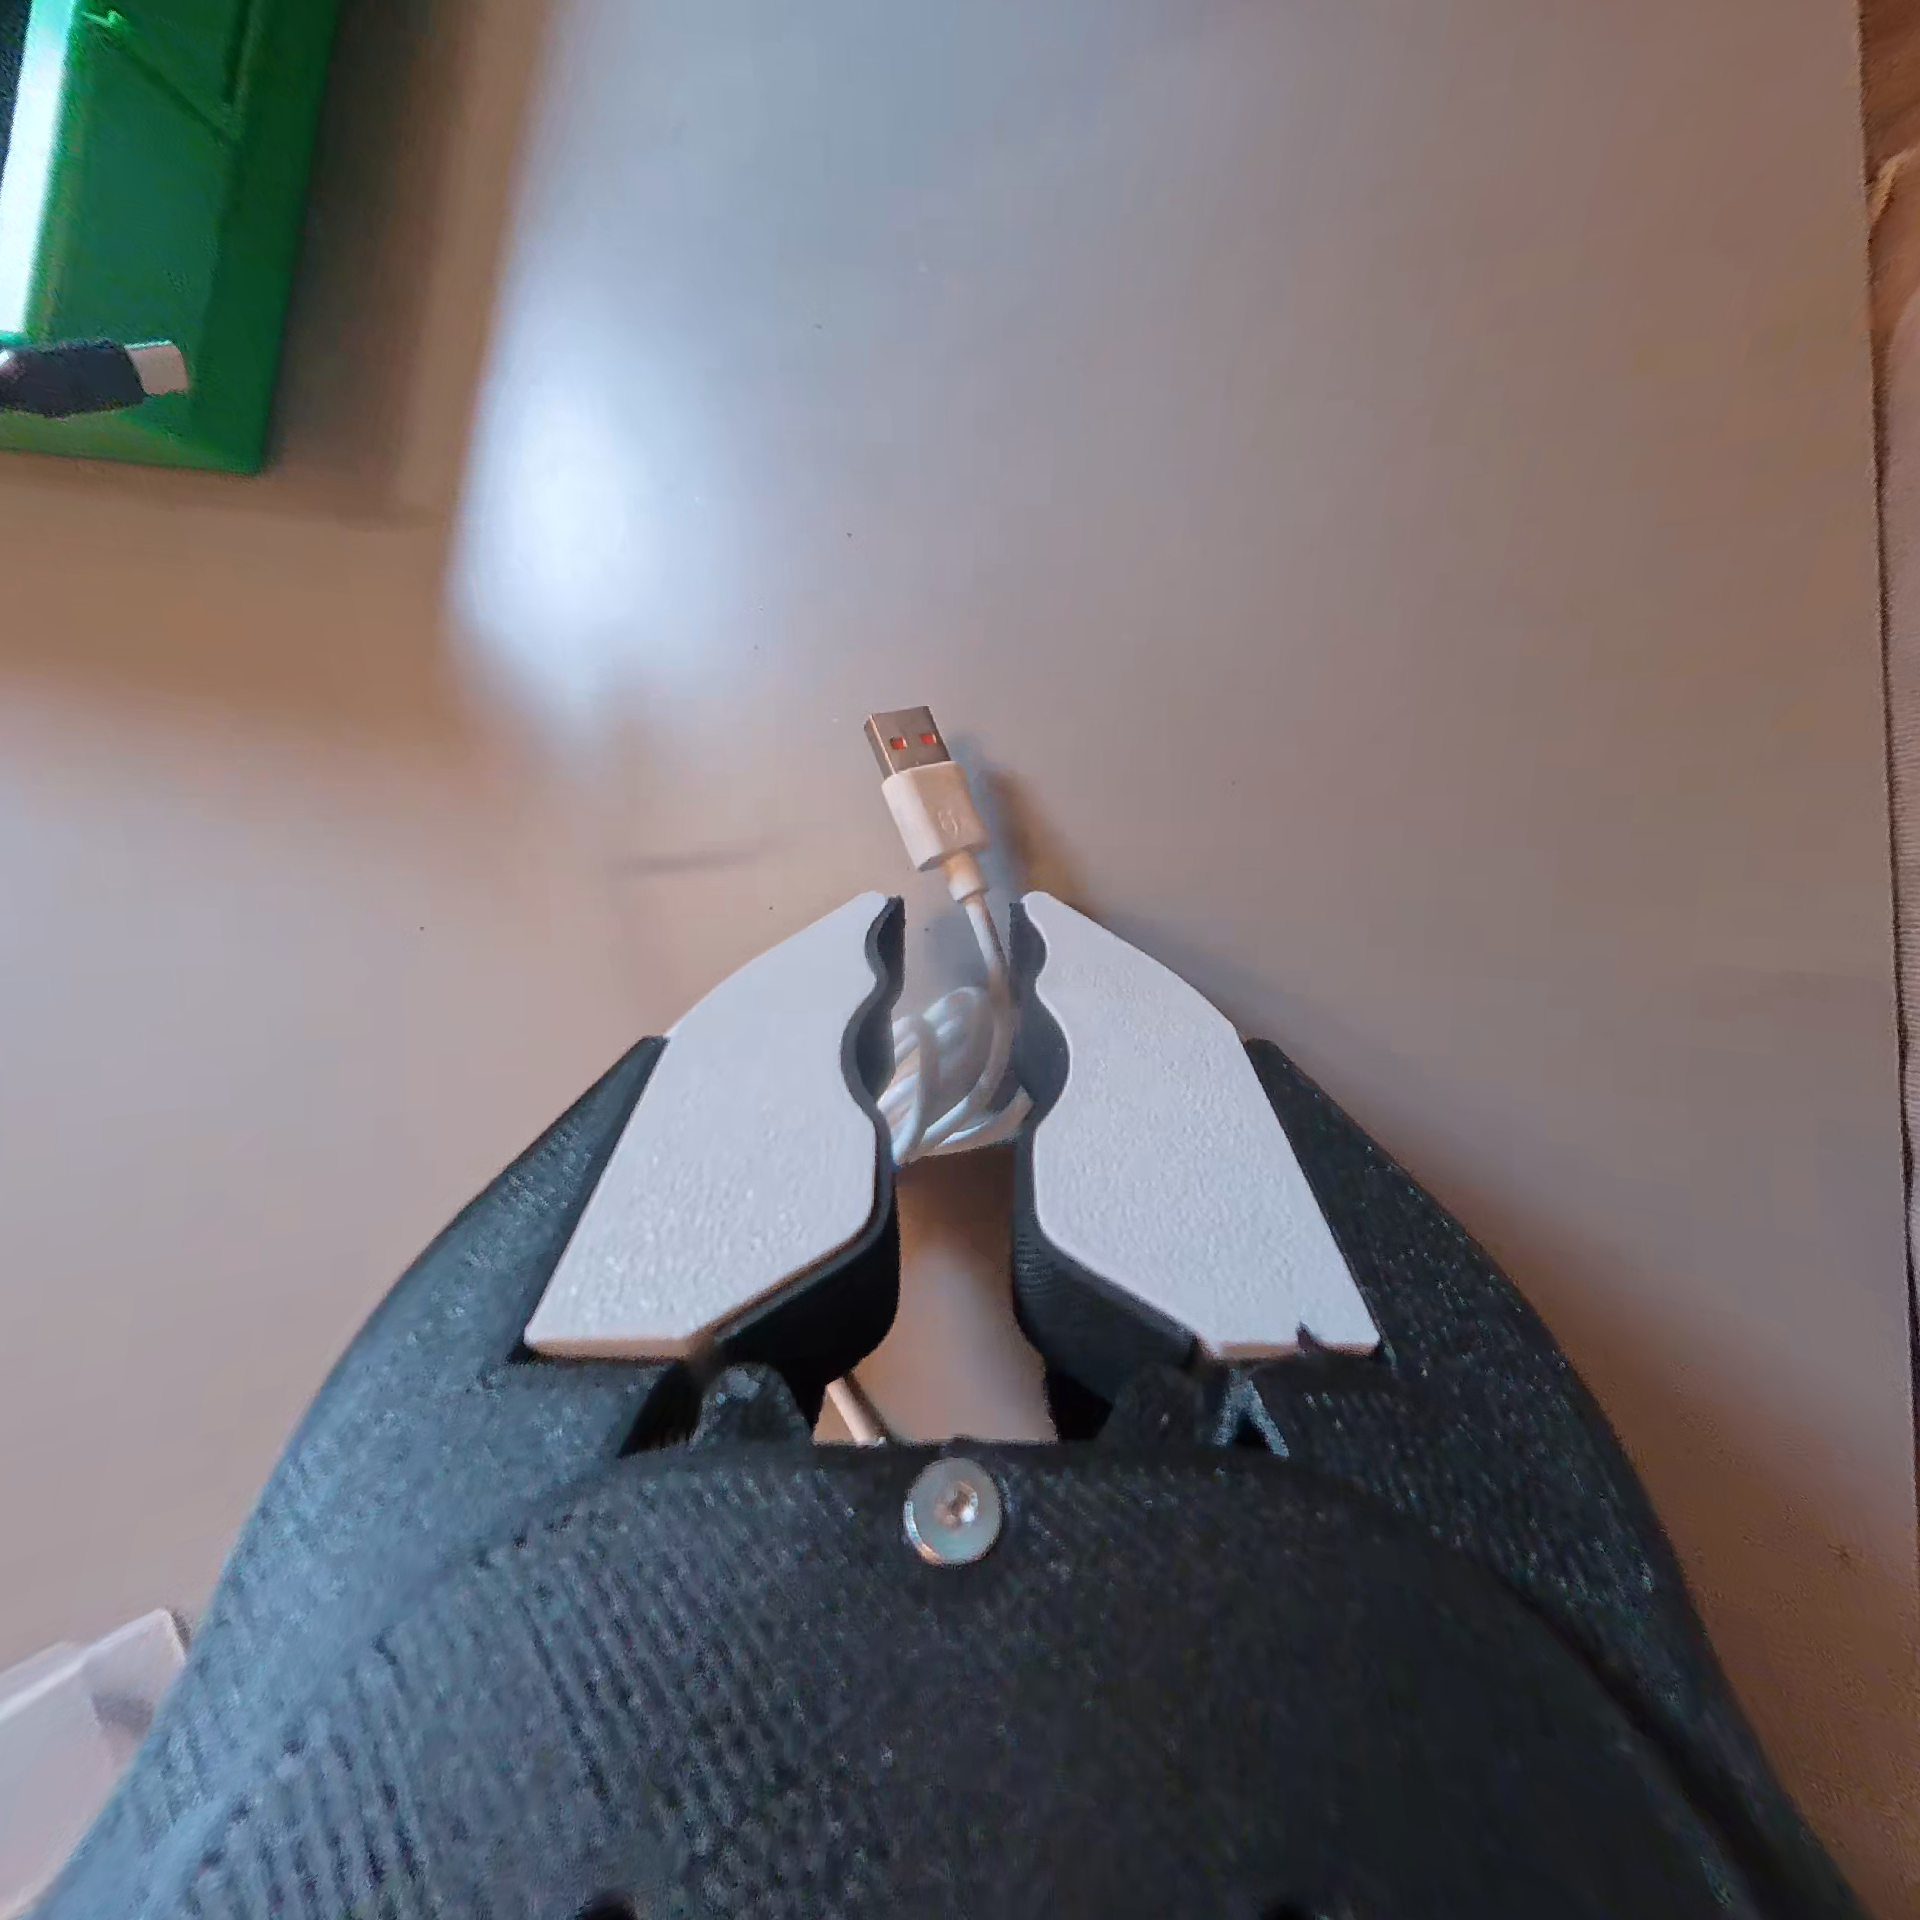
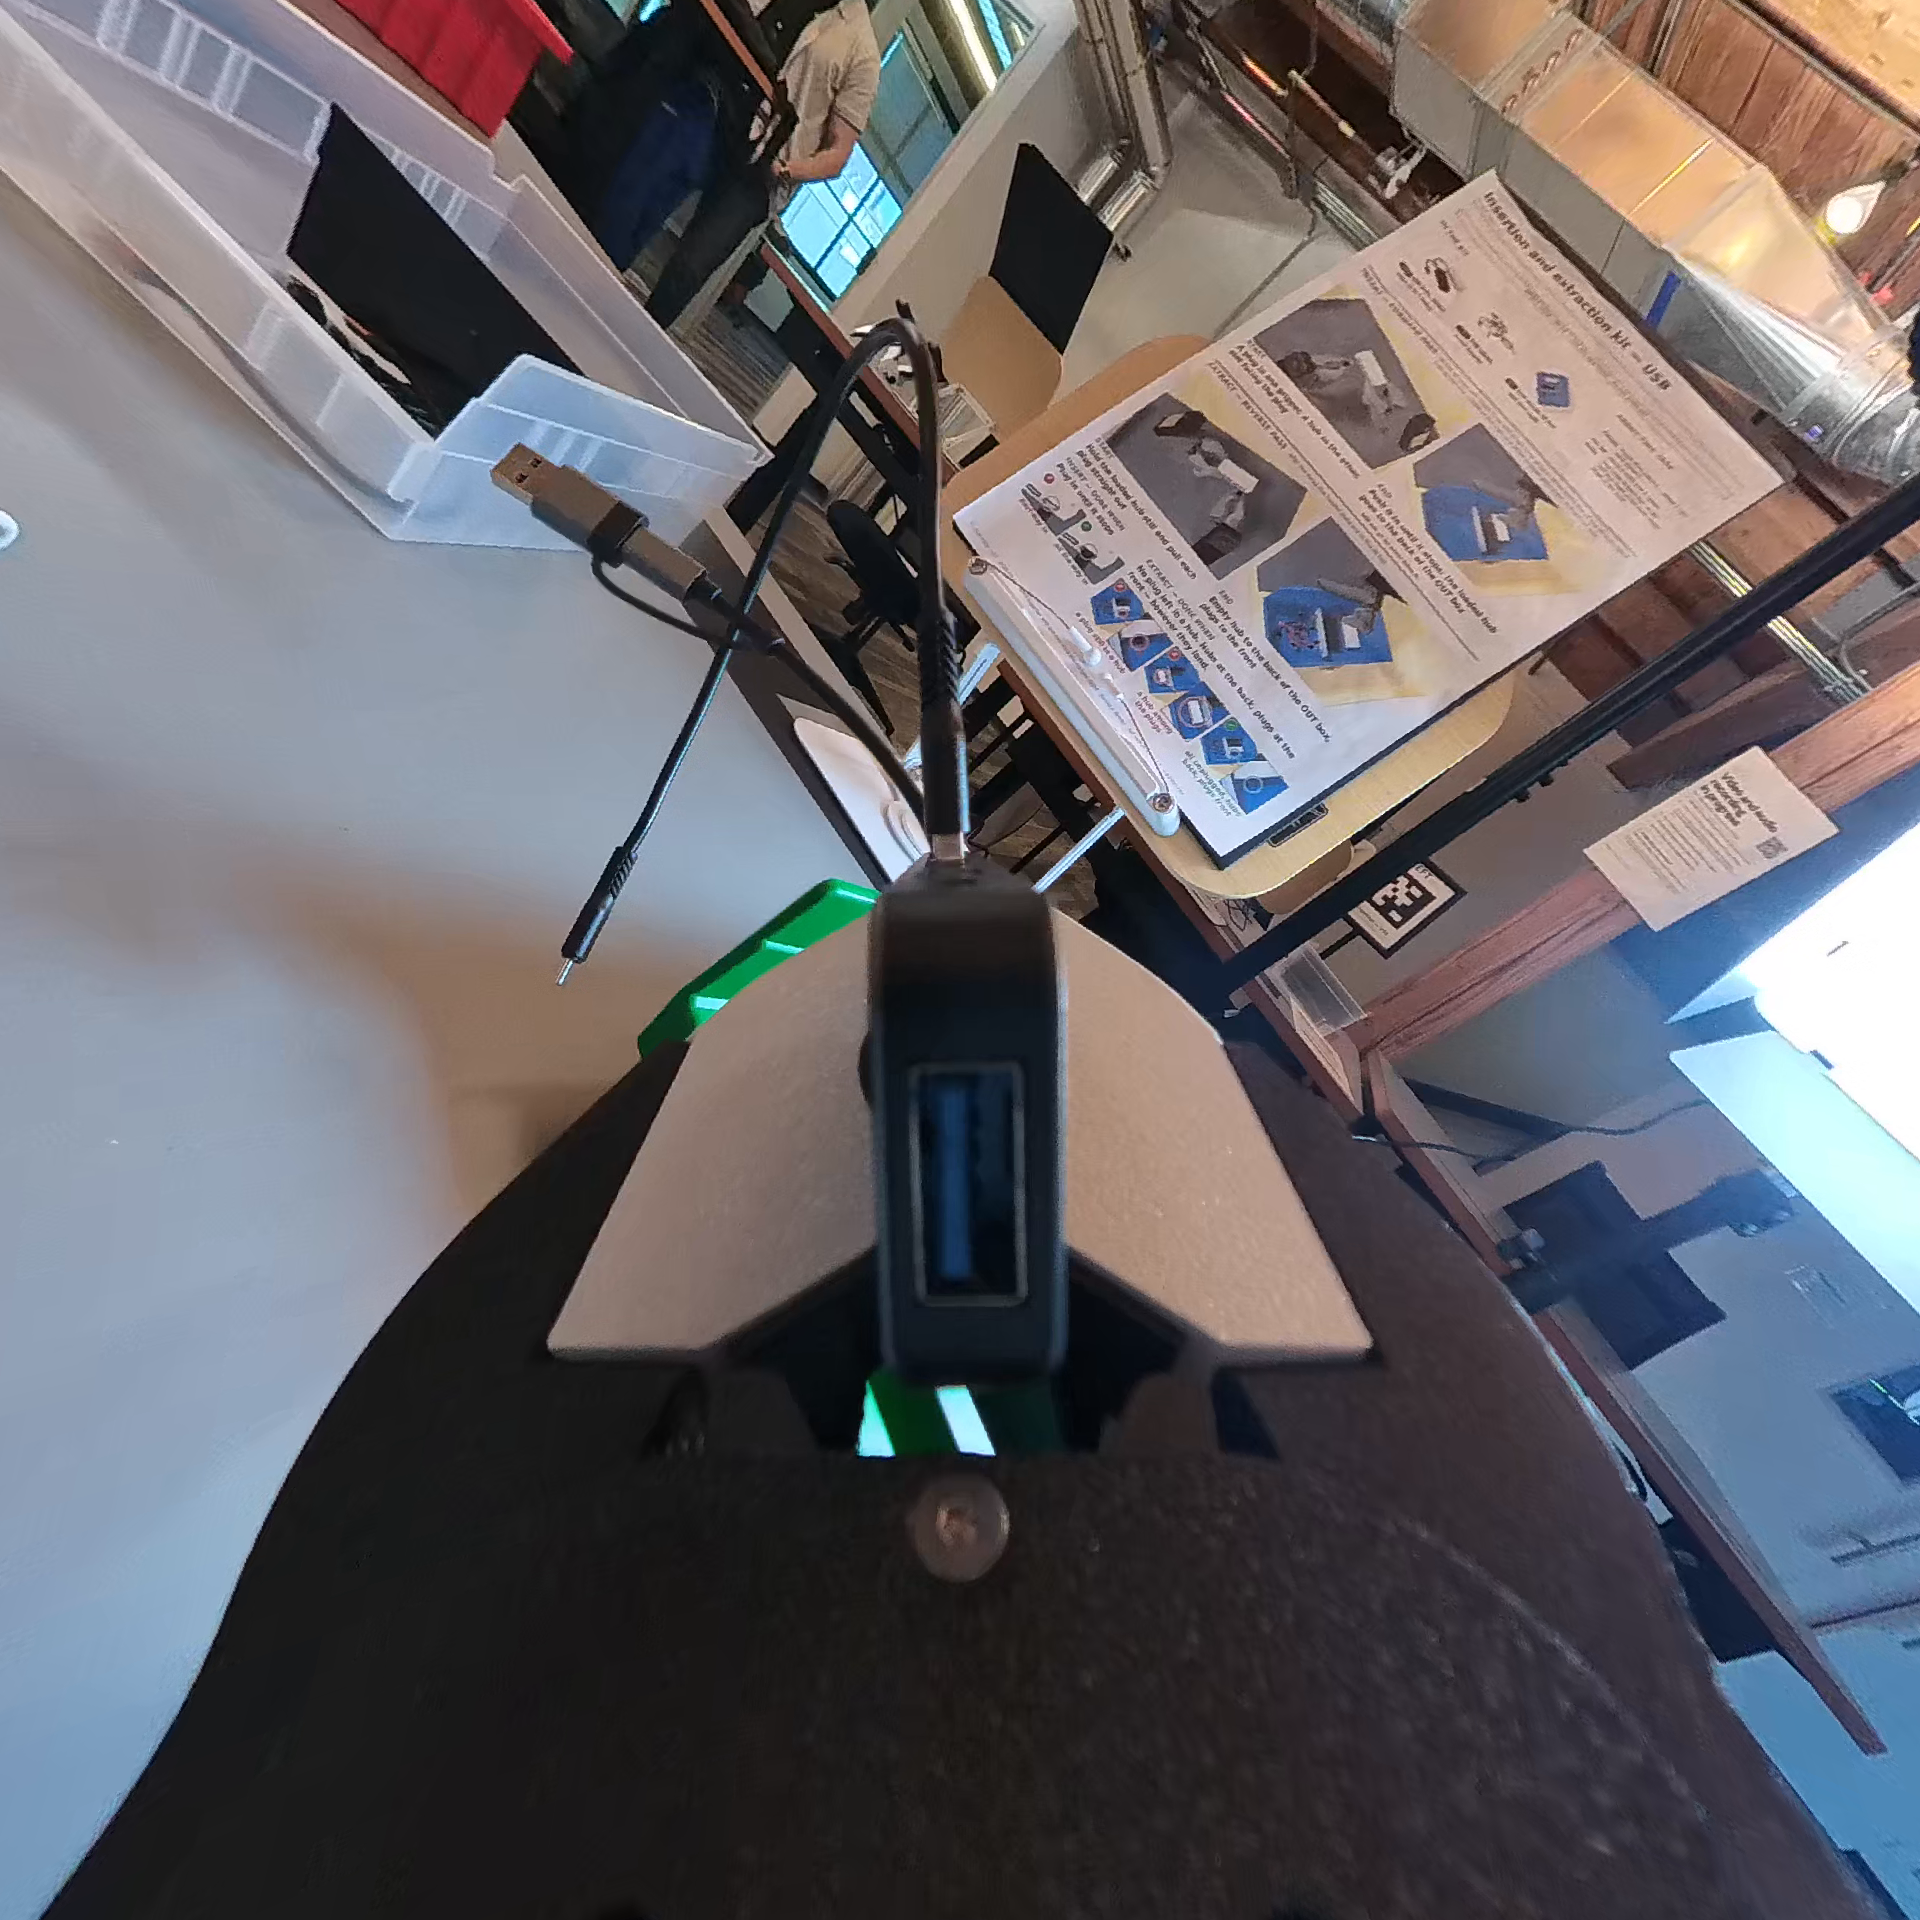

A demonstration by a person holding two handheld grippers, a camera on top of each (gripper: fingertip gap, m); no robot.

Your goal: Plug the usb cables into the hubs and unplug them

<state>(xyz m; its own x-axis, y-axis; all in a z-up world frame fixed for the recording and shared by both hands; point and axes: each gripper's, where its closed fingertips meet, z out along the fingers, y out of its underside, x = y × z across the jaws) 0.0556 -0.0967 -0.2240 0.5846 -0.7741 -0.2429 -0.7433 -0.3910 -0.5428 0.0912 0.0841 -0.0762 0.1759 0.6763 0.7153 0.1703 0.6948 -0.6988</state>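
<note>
- Closest to my left camera, my left gripper (image 1: 961, 914) is closed around a bundle of white cable (image 1: 951, 1070); the coils sit in the rounded hollow between the grey fingers (image 1: 727, 1143), whose tips stay slightly apart.
- From that bundle a short length of the white cable rises past my fingertips and ends in a white USB plug (image 1: 920, 790), metal end pointing away from me and tilted a little to the left.
- Below the plug lies the pale table (image 1: 1351, 520), with a bright glare patch to the left.
- At the upper left of the left wrist view sits a green box (image 1: 156, 260); a dark plug with a silvery tip (image 1: 104, 374) shows at its near edge.
- On the other side, my right gripper (image 2: 966, 935) is clamped on a black hub (image 2: 966, 1122), held upright between the grey fingers (image 2: 727, 1195), its blue USB port (image 2: 968, 1184) facing my camera and empty.
- Out of the hub's far end runs a black cable (image 2: 935, 623) that arches up and back down to a dangling slim plug (image 2: 587, 925); a grey adapter plug (image 2: 582, 520) hangs off the same lead.
- Green plastic (image 2: 769, 966) shows just behind my left finger in the right wrist view.
- Farther off stand clear plastic bins (image 2: 540, 457) on the table and a printed instruction sheet (image 2: 1351, 520) on a tilted board.
</note>
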